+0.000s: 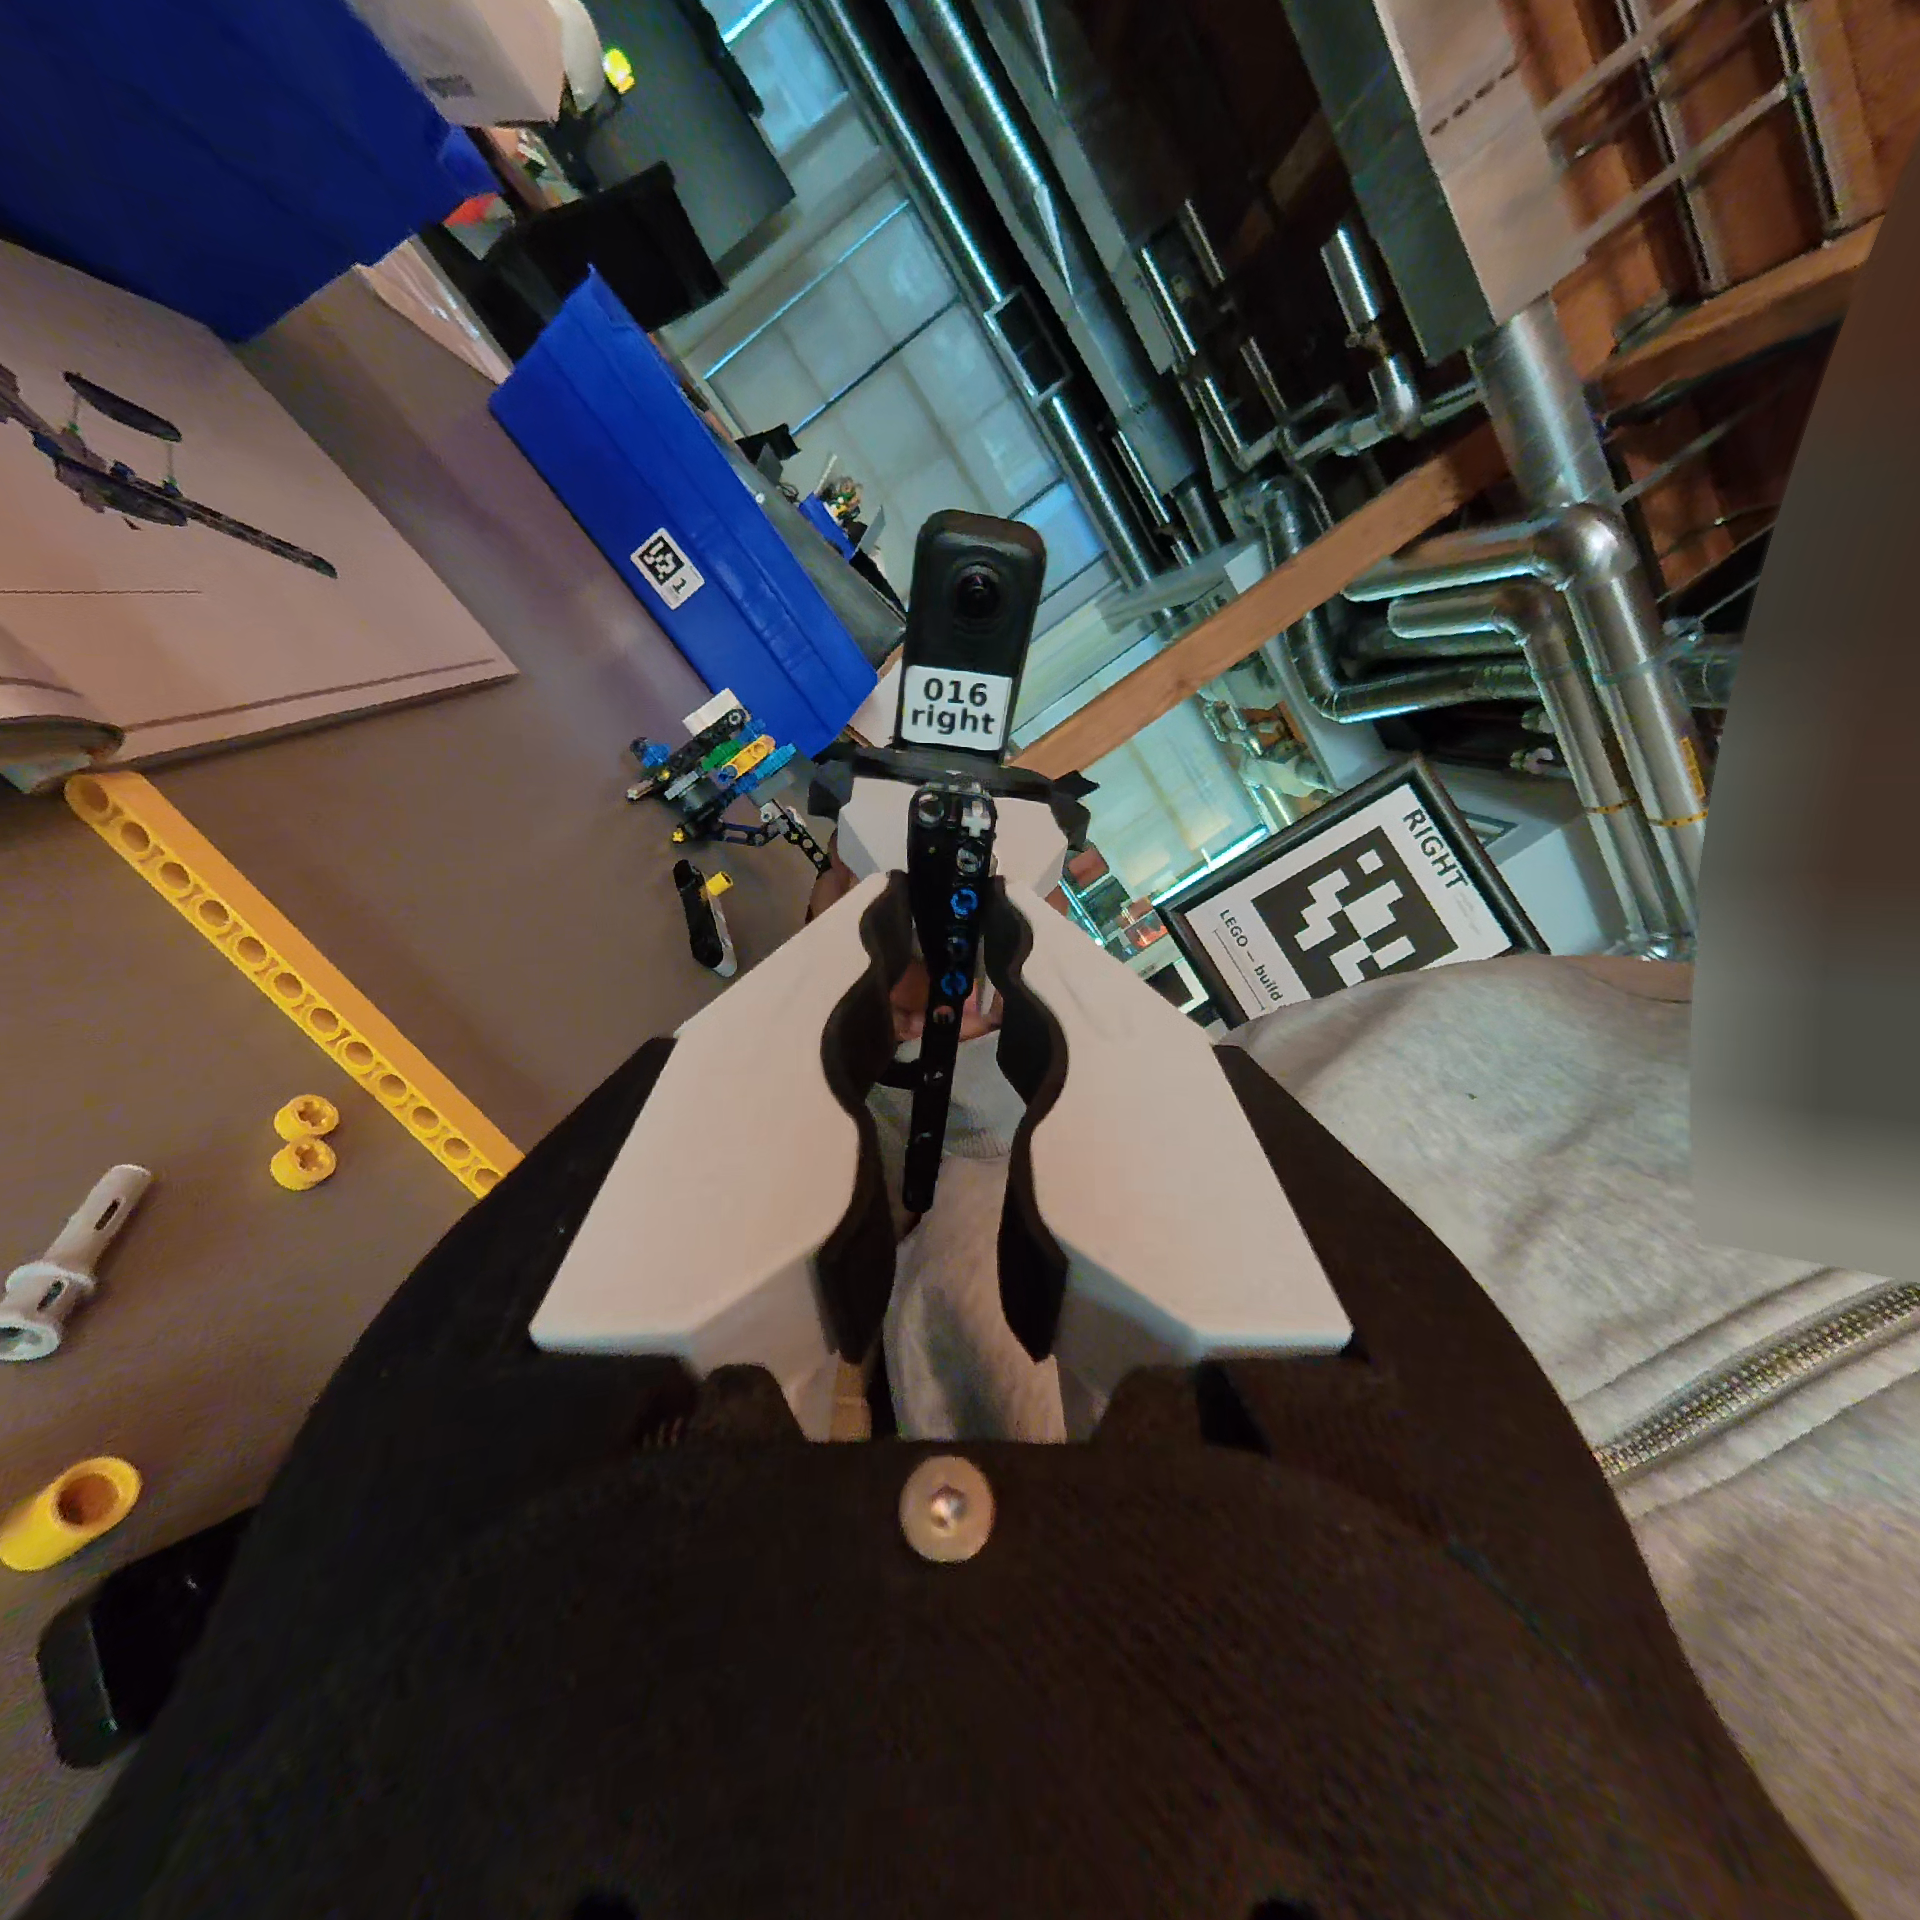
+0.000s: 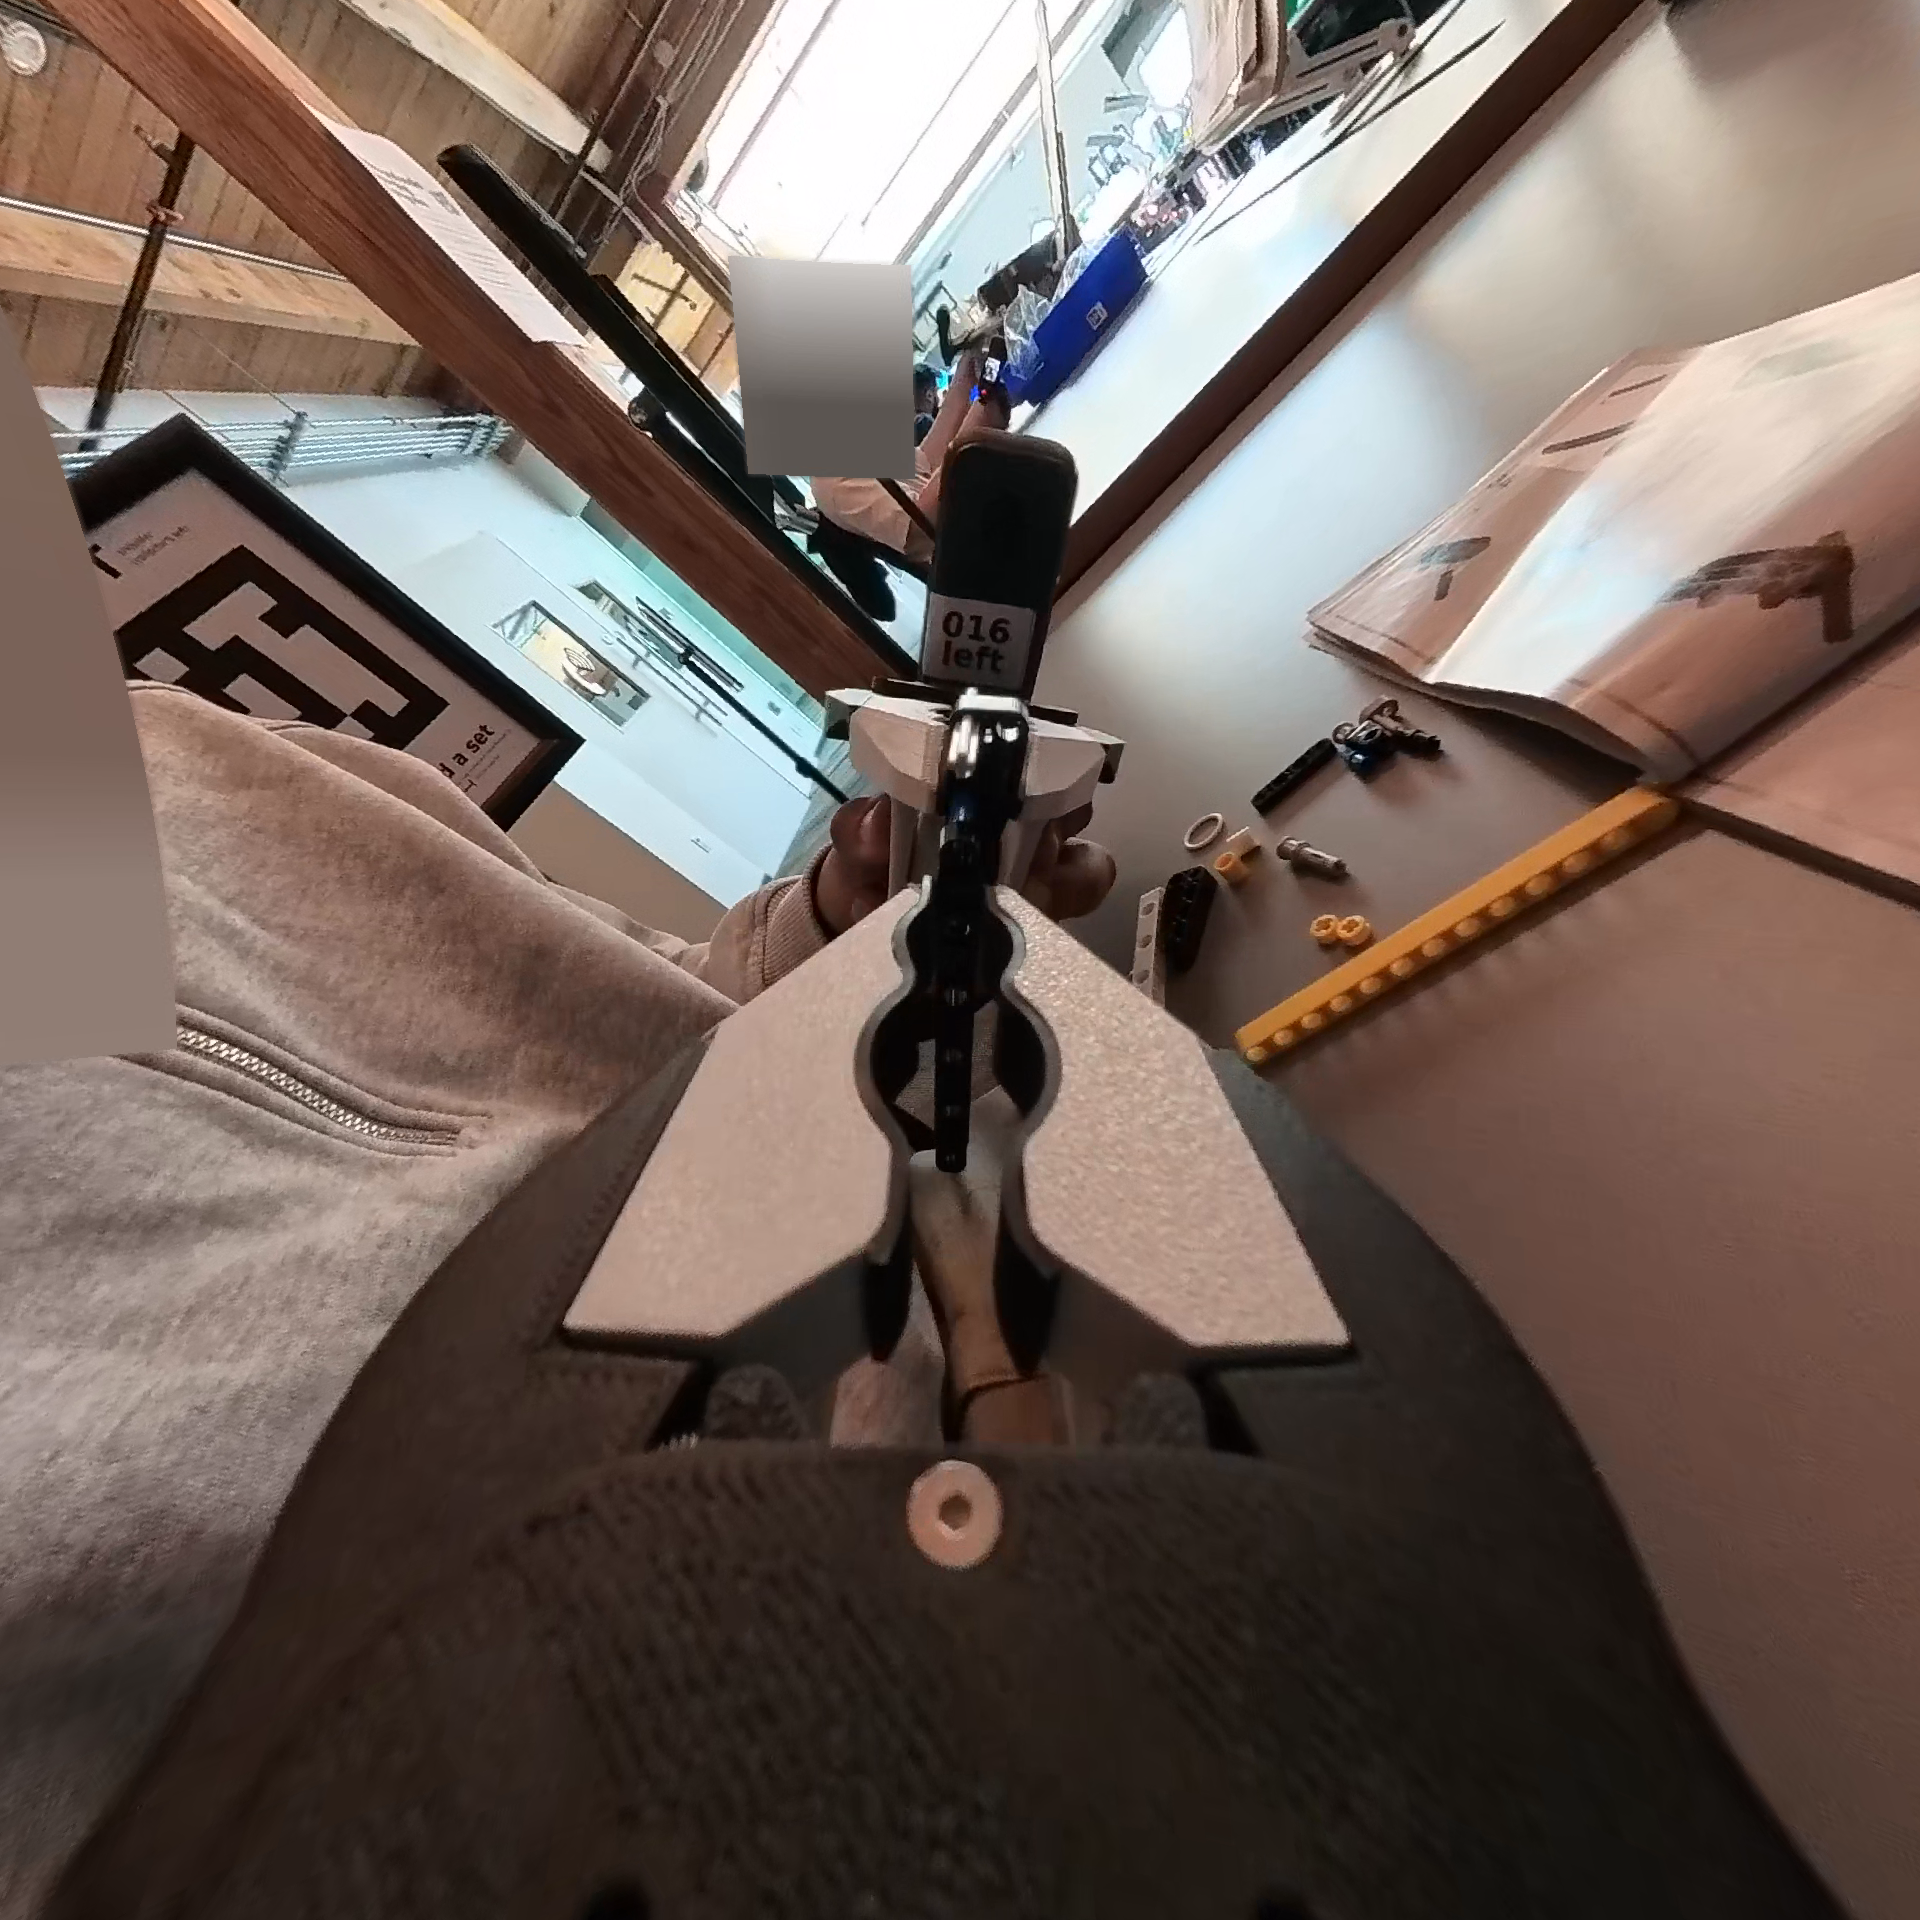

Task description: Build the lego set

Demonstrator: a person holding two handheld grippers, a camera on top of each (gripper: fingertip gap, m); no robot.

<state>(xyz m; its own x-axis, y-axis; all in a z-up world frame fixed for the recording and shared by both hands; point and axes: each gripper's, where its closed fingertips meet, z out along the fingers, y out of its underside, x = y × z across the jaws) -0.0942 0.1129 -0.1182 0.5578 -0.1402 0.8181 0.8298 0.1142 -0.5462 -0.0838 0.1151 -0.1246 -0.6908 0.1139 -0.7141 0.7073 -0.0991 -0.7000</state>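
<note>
**Black beam held between two facing grippers**

Black plastic with a row of holes and blue pins forms the long thin lego beam [image 1: 940,997], which is held in the air between the two grippers, above the brown tabletop [image 1: 436,831]. The near end of the beam is clamped between the white fingers of the left gripper [image 1: 943,1049]. In the right wrist view the same beam is seen edge-on, pinched at its other end by the right gripper [image 2: 951,1023], whose fingers are closed on it. The two grippers are pointed at each other, nearly touching at the tips. A light grey zipped sweatshirt [image 1: 1507,1195] is seen behind them.

On the table to the left, a long yellow perforated lego beam [image 1: 281,977] lies flat, with two small yellow round bushes [image 1: 304,1140] just beside it. A white and grey axle connector [image 1: 68,1257] and a yellow hollow cylinder [image 1: 68,1512] lie nearer. Farther off, a partly built multicoloured assembly [image 1: 717,769] rests near a blue plastic bin [image 1: 675,509]. An open instruction booklet [image 1: 187,561] lies at the far left.
</note>
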